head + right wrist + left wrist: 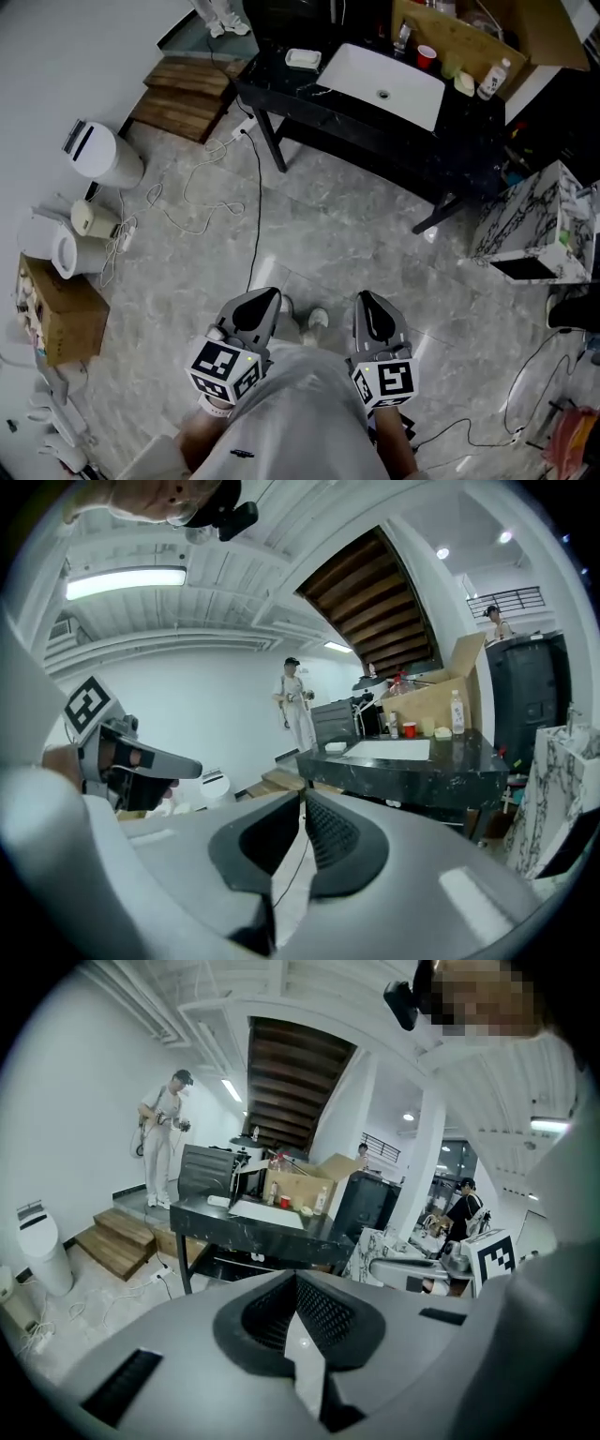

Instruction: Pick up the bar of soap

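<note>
soap pickup has not begun, by the look of things. my left gripper (pixel 265 298) and my right gripper (pixel 368 302) both sit low in the head view, close to my body, over the grey marbled floor (pixel 356 234). in the left gripper view the black ribbed fingers (pixel 323 1312) are pressed together at the tips with nothing between them. the right gripper view shows the same of its fingers (pixel 330 832), so both are empty.

the pale bar of soap (pixel 303 58), as best i can judge, is the small whitish block in a white dish at the top centre of the head view. it sits on the black stone-look desk (pixel 309 103), just left of the white rectangular sink (pixel 356 66). it is small at this range, so i cannot be sure of it. it lies well apart from both grippers, with a wide stretch of floor between.

nothing of the task is done. what is left is the whole approach to the desk, spreading one pair of fingers, setting them either side of the bar, closing and lifting. the bar is likely slick, so i'd expect to need a square, firm pinch.
</note>
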Motion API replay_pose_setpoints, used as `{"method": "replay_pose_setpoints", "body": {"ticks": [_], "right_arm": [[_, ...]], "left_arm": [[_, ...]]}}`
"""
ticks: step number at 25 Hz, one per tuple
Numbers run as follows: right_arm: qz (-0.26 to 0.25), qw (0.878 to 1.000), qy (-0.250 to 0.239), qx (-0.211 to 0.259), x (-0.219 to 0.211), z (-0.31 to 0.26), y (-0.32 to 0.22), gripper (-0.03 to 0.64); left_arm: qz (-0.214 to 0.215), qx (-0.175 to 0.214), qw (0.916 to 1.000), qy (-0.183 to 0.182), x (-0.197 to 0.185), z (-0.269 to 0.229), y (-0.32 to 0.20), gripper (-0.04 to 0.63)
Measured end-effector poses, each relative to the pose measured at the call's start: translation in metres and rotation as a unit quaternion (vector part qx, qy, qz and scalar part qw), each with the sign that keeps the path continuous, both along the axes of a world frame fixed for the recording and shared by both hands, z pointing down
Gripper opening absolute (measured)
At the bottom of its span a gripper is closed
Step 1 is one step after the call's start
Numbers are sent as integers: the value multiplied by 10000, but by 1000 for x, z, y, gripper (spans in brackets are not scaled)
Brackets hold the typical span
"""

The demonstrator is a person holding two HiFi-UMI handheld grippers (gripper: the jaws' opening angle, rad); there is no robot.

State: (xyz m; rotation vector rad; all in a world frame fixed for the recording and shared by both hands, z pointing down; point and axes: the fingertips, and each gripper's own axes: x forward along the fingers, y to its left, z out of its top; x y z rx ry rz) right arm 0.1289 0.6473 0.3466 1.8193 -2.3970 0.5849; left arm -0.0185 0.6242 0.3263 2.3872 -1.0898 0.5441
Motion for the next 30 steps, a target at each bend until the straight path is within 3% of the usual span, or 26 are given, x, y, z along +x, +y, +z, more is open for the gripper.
{"method": "replay_pose_setpoints", "body": {"ticks": [2,4,8,12,14,20,22,30], "right_arm": [[137,9999,-58,-6,-3,1,0,19],[152,9997,-182,-30,-8,1,1,68],[61,9996,-254,-58,-18,2,-5,72],[-93,9955,-847,-413,-38,18,-14,71],[-213,9959,-795,-373,-52,18,-26,80],[-454,9957,-730,-344,-80,14,-77,97],[-520,9953,-715,-383,-86,12,-97,39],[-371,9985,-343,-225,-99,1,-179,37]], "left_arm": [[-162,35,9999,44,-10,0,5,6],[-305,18,9995,61,-20,2,11,6],[-460,22,9989,97,-31,4,10,6],[-566,13,9984,80,-45,9,6,6],[-666,-28,9977,95,-56,12,-2,6],[-710,-77,9973,153,-73,17,-54,6],[-684,-77,9974,226,-75,17,-79,6],[-488,102,9979,404,-82,3,-175,6]]}}
